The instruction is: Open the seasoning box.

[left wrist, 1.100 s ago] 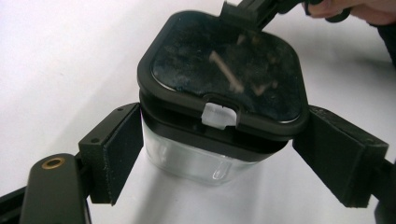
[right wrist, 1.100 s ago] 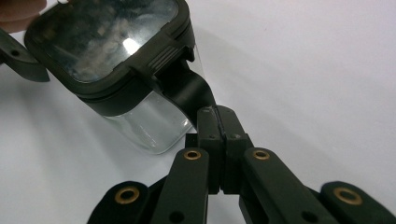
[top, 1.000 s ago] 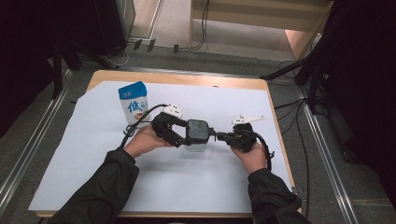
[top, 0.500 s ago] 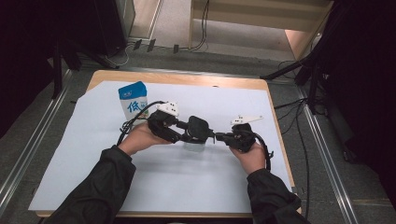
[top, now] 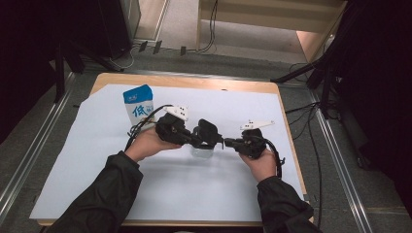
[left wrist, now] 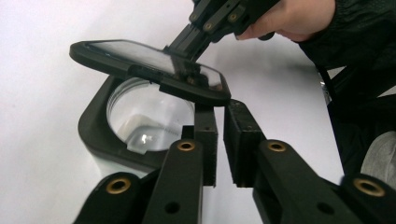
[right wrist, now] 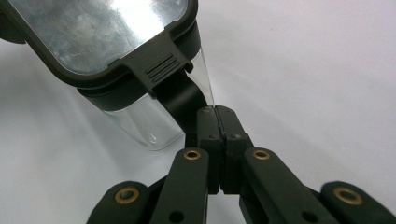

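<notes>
From above, both tools meet over a clear glass jar with a black square collar [top: 201, 151], mid-surface on the white paper sheet [top: 97, 184]; a blue-and-white milk carton [top: 138, 104] stands behind the left tool [top: 194, 138]. In the left gripper view the left tool's jaws have just been closing, a narrow gap remaining, just under the jar's black-framed clear lid [left wrist: 154, 65], tilted open. In the right gripper view the right tool [right wrist: 217, 114] is pinching the lid's black tab [right wrist: 180, 100].
</notes>
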A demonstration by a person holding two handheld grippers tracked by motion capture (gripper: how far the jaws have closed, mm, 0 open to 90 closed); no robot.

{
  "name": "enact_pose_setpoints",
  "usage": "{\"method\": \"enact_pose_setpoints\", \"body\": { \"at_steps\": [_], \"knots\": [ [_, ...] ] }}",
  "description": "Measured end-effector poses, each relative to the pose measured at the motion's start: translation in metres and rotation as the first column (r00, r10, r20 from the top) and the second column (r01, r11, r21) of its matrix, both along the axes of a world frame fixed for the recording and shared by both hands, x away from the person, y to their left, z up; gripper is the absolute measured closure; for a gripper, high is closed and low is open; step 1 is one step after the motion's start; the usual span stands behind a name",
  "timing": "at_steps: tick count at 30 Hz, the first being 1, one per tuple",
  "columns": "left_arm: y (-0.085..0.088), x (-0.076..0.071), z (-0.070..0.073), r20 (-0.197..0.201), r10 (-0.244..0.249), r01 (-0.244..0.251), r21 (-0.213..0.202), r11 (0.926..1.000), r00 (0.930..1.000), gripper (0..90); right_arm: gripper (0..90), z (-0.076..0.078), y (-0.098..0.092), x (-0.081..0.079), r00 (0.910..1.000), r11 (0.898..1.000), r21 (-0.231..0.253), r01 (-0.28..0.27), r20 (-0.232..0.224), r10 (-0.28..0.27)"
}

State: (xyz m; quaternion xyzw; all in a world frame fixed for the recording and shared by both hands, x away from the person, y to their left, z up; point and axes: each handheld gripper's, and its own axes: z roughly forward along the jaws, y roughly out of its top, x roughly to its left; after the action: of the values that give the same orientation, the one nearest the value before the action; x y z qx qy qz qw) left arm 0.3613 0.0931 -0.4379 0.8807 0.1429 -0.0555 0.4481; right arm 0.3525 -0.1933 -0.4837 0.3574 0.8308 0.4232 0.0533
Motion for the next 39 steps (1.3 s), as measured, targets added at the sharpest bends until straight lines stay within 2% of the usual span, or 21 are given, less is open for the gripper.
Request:
{"method": "enact_pose_setpoints", "body": {
  "at_steps": [3,5,9,13,17,20,23,30,34,39],
  "knots": [
    [-0.005,0.0,0.002,0.004,0.028,-0.028,0.014,0.9995,0.9996,87.3,90.0,0.0,0.0,-0.001,1.0,1.0,-0.003,0.001,0.002,-0.001],
    [-0.009,0.0,0.002,0.005,0.046,-0.046,0.006,0.9989,0.999,88.6,90.0,0.0,0.0,-0.002,1.0,1.0,-0.001,0.003,0.001,-0.003],
    [-0.012,0.001,0.004,-0.001,0.055,-0.055,0.006,0.9985,0.9985,89.3,90.0,-0.001,0.001,-0.004,0.9999,1.0,-0.006,0.009,0.009,-0.009],
    [-0.015,0.002,0.004,-0.013,0.06,-0.06,-0.004,0.9982,0.9981,89.4,90.0,-0.001,0.001,-0.005,0.9998,1.0,-0.005,0.019,0.006,-0.019],
    [-0.025,0.003,0.004,-0.015,0.059,-0.058,0.021,0.9981,0.9982,89.0,90.0,-0.002,0.001,-0.007,0.9997,1.0,-0.001,0.024,0.003,-0.024],
    [-0.032,0.004,0.003,-0.026,0.063,-0.063,0.022,0.9978,0.9976,89.1,90.0,-0.003,0.001,-0.008,0.9995,1.0,0.002,0.03,0.0,-0.03],
    [-0.036,0.005,0.002,-0.015,0.072,-0.071,0.033,0.9969,0.9973,89.0,90.0,-0.004,0.001,-0.008,0.9993,0.999,0.011,0.037,-0.005,-0.037],
    [-0.043,0.007,0.001,-0.032,0.096,-0.095,0.012,0.9954,0.9949,89.0,90.0,-0.004,0.003,-0.011,0.9981,0.998,0.006,0.062,0.005,-0.062],
    [-0.049,0.01,0.003,-0.022,0.091,-0.091,0.025,0.9956,0.9956,88.7,90.0,-0.004,0.003,-0.012,0.9978,0.998,0.007,0.066,0.01,-0.066],
    [-0.057,0.015,0.003,-0.034,0.085,-0.084,0.023,0.9962,0.9958,88.7,90.0,-0.004,0.004,-0.012,0.9975,0.998,0.005,0.07,0.014,-0.07]
  ]
}}
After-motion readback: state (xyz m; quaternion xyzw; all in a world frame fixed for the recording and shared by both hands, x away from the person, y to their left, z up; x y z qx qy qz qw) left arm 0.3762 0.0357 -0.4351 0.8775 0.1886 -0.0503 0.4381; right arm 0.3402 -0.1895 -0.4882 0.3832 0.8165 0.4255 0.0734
